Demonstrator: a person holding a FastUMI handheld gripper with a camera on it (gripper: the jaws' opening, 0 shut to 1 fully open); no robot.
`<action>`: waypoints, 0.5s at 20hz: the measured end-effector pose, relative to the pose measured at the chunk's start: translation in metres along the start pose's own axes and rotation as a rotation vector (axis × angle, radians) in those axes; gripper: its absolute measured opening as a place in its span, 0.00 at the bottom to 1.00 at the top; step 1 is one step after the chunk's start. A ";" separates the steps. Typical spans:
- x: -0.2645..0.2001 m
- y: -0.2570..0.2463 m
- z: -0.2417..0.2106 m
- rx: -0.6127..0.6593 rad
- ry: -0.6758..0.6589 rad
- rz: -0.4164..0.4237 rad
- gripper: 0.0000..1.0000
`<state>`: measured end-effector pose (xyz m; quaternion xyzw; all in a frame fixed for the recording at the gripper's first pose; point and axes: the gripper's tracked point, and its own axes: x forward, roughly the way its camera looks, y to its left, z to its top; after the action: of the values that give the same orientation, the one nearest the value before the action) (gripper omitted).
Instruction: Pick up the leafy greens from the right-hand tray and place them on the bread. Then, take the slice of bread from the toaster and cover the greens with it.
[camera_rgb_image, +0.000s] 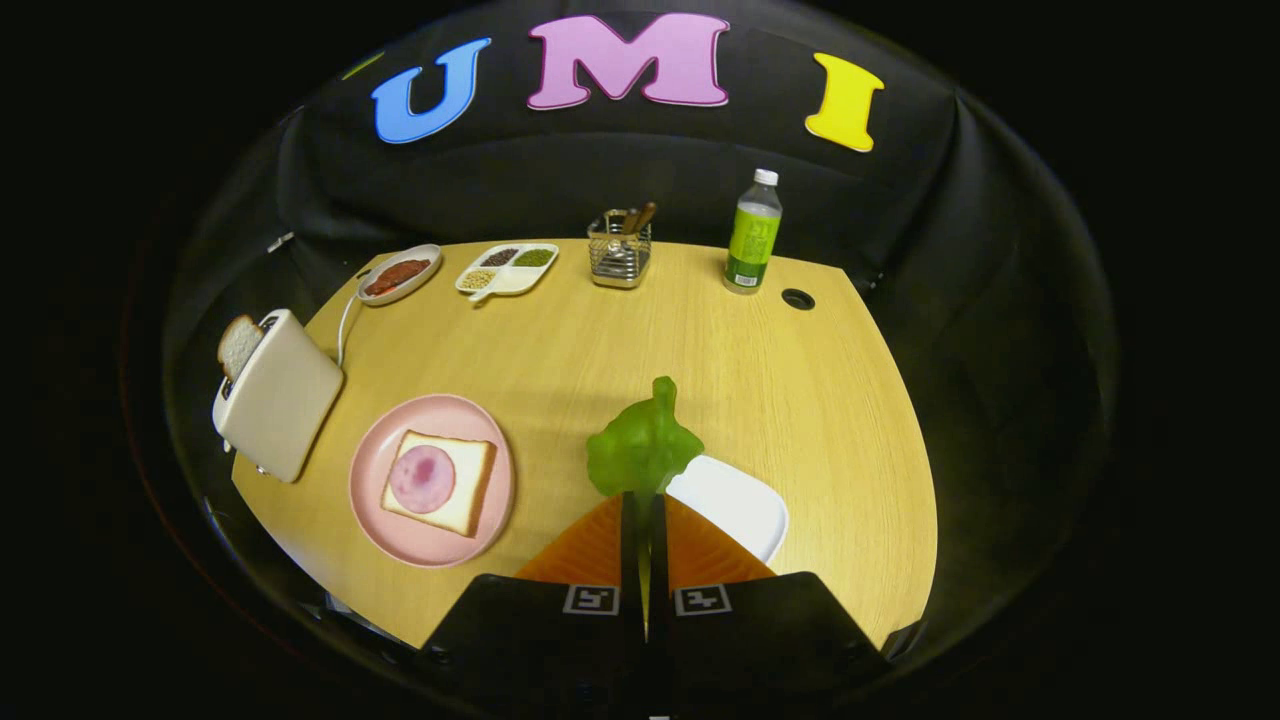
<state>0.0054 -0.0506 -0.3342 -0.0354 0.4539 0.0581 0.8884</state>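
- Gripper fingers pressed together, pinching the leafy greens by their lower edge.
- Greens: ruffled, translucent bright green, stem tip pointing up; held above the white tray.
- Left of the white tray: pink plate with bread topped by a round ham slice.
- Farther left of it: toaster holding a bread slice.

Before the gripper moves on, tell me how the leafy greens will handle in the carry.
The leafy greens stand upright above the closed gripper, so they are probably fairly stiff. Thin and held by one edge, they are likely light and might slip if jolted.
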 end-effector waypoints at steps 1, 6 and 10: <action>-0.004 0.012 0.005 -0.012 -0.010 0.014 0.06; -0.014 0.081 0.024 -0.066 -0.038 0.117 0.06; -0.006 0.130 0.022 -0.095 -0.017 0.190 0.05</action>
<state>0.0023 0.0808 -0.3176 -0.0338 0.4446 0.1637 0.8800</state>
